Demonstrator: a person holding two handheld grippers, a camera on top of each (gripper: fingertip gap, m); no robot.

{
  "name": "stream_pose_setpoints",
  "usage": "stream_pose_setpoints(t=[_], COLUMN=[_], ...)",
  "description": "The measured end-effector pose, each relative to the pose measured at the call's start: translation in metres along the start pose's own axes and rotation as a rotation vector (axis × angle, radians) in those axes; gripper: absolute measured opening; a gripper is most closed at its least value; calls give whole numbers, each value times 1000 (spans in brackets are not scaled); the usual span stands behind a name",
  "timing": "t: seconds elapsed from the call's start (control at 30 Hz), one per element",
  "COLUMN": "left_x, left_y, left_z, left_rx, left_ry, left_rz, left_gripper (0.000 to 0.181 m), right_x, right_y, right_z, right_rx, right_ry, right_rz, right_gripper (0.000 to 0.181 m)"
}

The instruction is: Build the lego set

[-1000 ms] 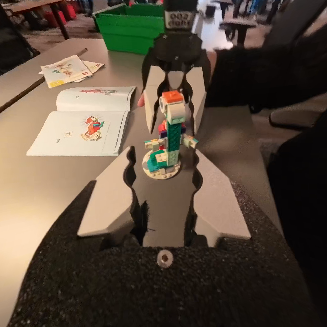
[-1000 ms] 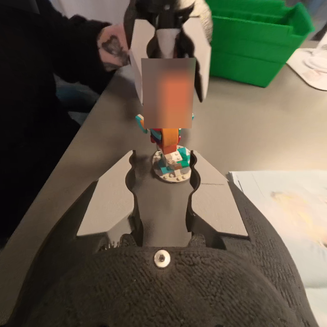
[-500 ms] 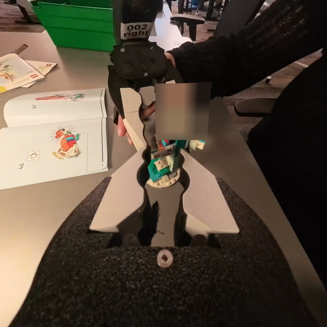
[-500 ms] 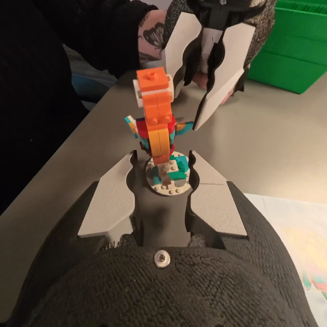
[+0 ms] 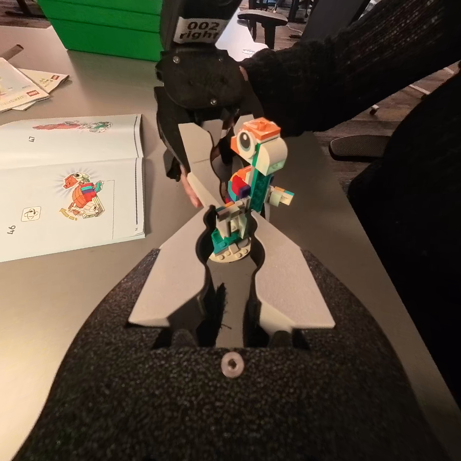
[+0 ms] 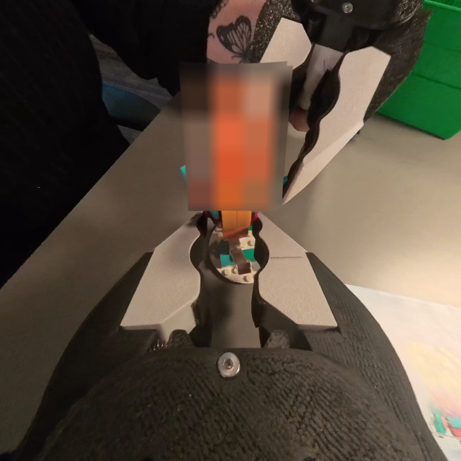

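Observation:
The lego model (image 5: 257,174) is a bird-like figure with an orange head, a teal neck and a round white base (image 5: 232,255), standing on the grey table (image 5: 74,299). My left gripper (image 5: 232,212) is closed around its lower body at arm height. The right gripper's fingers (image 5: 194,154) come from the far side and straddle the same part. In the right wrist view my right gripper (image 6: 229,220) is closed on the model (image 6: 235,219) just above the base (image 6: 239,274). A blur patch hides the upper model. The left gripper's fingers (image 6: 349,112) reach in from the upper right.
An open instruction booklet (image 5: 69,179) lies left of the model, with leaflets (image 5: 25,89) beyond it. A green bin (image 5: 107,27) stands at the back. A person's dark sleeve (image 5: 336,82) crosses the top right. The table edge (image 5: 374,249) runs close on the right. Both grippers' tips are close together, under 4 cm apart.
Both grippers have moved in on the model and narrowed their jaws. The left narrowed first, the right in the last half second. The model stays on the table.

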State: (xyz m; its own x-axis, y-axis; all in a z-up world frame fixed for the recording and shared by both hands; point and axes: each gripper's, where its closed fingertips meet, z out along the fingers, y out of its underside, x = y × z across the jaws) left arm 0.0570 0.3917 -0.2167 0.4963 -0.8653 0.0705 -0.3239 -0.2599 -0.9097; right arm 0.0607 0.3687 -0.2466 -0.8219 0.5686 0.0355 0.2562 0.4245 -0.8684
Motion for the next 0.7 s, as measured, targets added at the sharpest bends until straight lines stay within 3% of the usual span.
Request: stream_pose_setpoints(t=[0.07, 0.13, 0.33, 0.7], left_x=[3, 11, 16, 4], left_y=[0, -3, -4, 0], left_z=[-1, -1, -3, -11], left_rx=[0, 19, 52, 58], left_ry=[4, 31, -17, -299], left_rz=[-4, -17, -42, -20], left_gripper=[21, 19, 20, 15], right_x=[-3, -5, -7, 1], right_y=[0, 3, 2, 3], right_z=[1, 3, 5, 6], right_rx=[-5, -27, -28, -30], right_ry=[-10, -3, 30, 84], right_rz=[24, 35, 58, 173], right_gripper=[33, 21, 20, 20])
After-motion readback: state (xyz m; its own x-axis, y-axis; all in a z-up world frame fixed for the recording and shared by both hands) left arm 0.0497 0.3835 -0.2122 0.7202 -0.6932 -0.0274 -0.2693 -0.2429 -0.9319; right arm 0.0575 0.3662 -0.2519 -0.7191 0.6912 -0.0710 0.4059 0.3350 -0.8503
